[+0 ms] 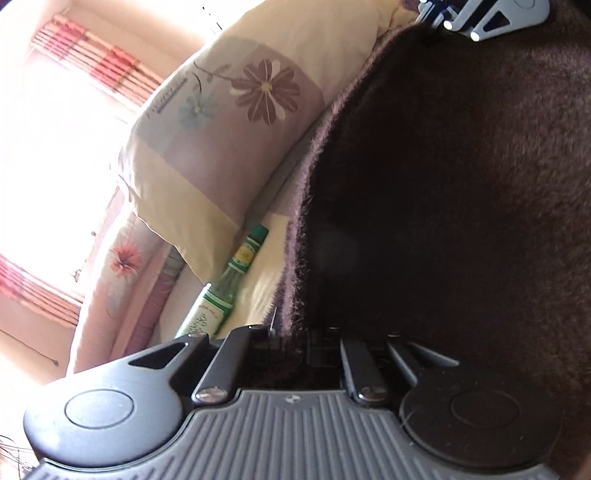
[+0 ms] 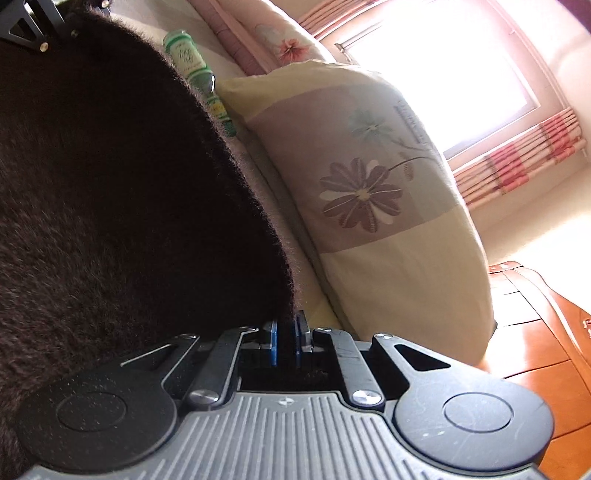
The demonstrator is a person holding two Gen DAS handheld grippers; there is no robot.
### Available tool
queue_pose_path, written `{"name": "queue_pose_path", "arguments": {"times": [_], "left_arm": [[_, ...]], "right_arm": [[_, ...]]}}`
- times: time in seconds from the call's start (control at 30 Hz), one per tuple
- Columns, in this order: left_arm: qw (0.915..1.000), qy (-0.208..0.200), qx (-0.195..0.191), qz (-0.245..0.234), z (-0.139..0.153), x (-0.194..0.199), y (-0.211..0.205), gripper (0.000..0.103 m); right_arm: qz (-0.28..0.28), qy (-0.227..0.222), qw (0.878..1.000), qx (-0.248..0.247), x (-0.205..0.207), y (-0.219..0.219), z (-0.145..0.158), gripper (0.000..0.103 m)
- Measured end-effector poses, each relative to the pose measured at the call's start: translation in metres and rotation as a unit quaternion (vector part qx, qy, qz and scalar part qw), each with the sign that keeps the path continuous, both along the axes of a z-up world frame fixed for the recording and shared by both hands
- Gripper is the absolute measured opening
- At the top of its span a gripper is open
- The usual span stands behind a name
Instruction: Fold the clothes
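Observation:
A dark brown fuzzy garment (image 1: pixel 443 184) fills the right of the left wrist view and the left of the right wrist view (image 2: pixel 110 184), hanging stretched between both grippers. My left gripper (image 1: pixel 306 345) is shut on its lower edge, and the fabric hides the fingertips. My right gripper (image 2: pixel 286 343) has its blue pads (image 2: pixel 274 343) pressed close together on the garment's edge. The right gripper's grey linkage (image 1: pixel 491 14) shows at the top of the left wrist view. The left gripper's black linkage (image 2: pixel 29 26) shows in the top left corner of the right wrist view.
Behind the garment, a cream and lilac flowered pillow (image 2: pixel 369 203) leans on the bed. A green glass bottle (image 1: pixel 218 291) lies beside it. A bright window (image 2: pixel 443 55) with red striped curtains is behind, and an orange wooden cabinet (image 2: pixel 535 332) stands at the right.

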State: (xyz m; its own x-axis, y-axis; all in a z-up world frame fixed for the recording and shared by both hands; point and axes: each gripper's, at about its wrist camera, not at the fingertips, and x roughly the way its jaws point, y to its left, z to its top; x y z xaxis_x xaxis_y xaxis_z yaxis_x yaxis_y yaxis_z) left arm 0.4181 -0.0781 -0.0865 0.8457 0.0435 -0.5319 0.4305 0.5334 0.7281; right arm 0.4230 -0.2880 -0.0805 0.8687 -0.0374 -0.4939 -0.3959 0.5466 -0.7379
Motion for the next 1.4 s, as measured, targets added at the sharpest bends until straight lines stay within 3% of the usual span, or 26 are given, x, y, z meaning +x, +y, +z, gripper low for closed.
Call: {"name": "queue_pose_path", "arguments": {"times": [0.17,0.23,0.3,0.37,0.43,0.47,0.53,0.6,0.7,0.8,0.87,0.93,1.03,1.07,1.2,1.3,1.4], "left_arm": [[0.9991,0.017,-0.039,0.009,-0.010,0.002,0.012,0.019],[0.9980,0.010,-0.060,0.016,0.003,-0.008,0.021,0.028],[0.9965,0.001,-0.081,0.019,0.020,-0.015,0.027,0.029],[0.9951,-0.016,-0.095,0.021,0.039,-0.022,0.033,0.033],[0.9926,-0.032,-0.114,0.024,0.056,-0.027,0.035,0.051],[0.9899,-0.031,-0.136,0.023,0.063,-0.033,0.037,0.053],[0.9826,-0.001,-0.186,0.008,0.071,-0.033,0.037,0.056],[0.9708,0.057,-0.233,-0.006,0.064,-0.041,0.037,0.057],[0.9557,0.126,-0.266,-0.003,0.035,-0.051,0.041,0.057],[0.9480,0.164,-0.271,0.030,0.000,-0.054,0.048,0.059],[0.9374,0.173,-0.296,0.062,-0.013,-0.053,0.064,0.063],[0.9352,0.179,-0.297,0.072,-0.009,-0.047,0.067,0.063],[0.9453,0.149,-0.286,0.050,0.008,-0.037,0.058,0.064],[0.9423,0.145,-0.299,0.038,0.011,-0.031,0.055,0.065],[0.9149,0.174,-0.364,0.018,0.009,-0.001,0.041,0.071],[0.9111,0.181,-0.368,0.034,-0.013,0.026,0.034,0.073],[0.9050,0.175,-0.384,0.057,-0.026,0.052,0.037,0.073]], "right_arm": [[-0.012,0.035,0.999,0.034,0.025,-0.003,-0.009,0.019],[-0.018,0.033,0.998,0.055,0.013,-0.008,0.003,0.037],[-0.020,0.029,0.996,0.083,0.000,-0.016,0.023,0.047],[-0.026,0.024,0.992,0.117,-0.015,-0.029,0.047,0.051],[-0.030,0.015,0.986,0.162,-0.032,-0.044,0.068,0.058],[-0.027,0.029,0.979,0.198,-0.040,-0.052,0.075,0.060],[-0.019,0.068,0.961,0.268,-0.056,-0.067,0.082,0.062],[-0.008,0.114,0.939,0.324,-0.076,-0.076,0.077,0.064],[-0.023,0.149,0.930,0.334,-0.094,-0.078,0.041,0.064],[-0.054,0.165,0.928,0.330,-0.103,-0.083,0.002,0.064],[-0.050,0.154,0.919,0.359,-0.110,-0.094,0.001,0.064],[-0.063,0.162,0.912,0.371,-0.106,-0.096,0.015,0.065],[-0.055,0.131,0.922,0.359,-0.089,-0.090,0.034,0.072],[-0.053,0.121,0.925,0.355,-0.083,-0.089,0.040,0.072],[-0.070,0.115,0.927,0.349,-0.027,-0.075,0.036,0.072],[-0.121,0.116,0.930,0.327,0.018,-0.072,0.009,0.072],[-0.142,0.126,0.907,0.375,0.043,-0.088,-0.001,0.072]]}}
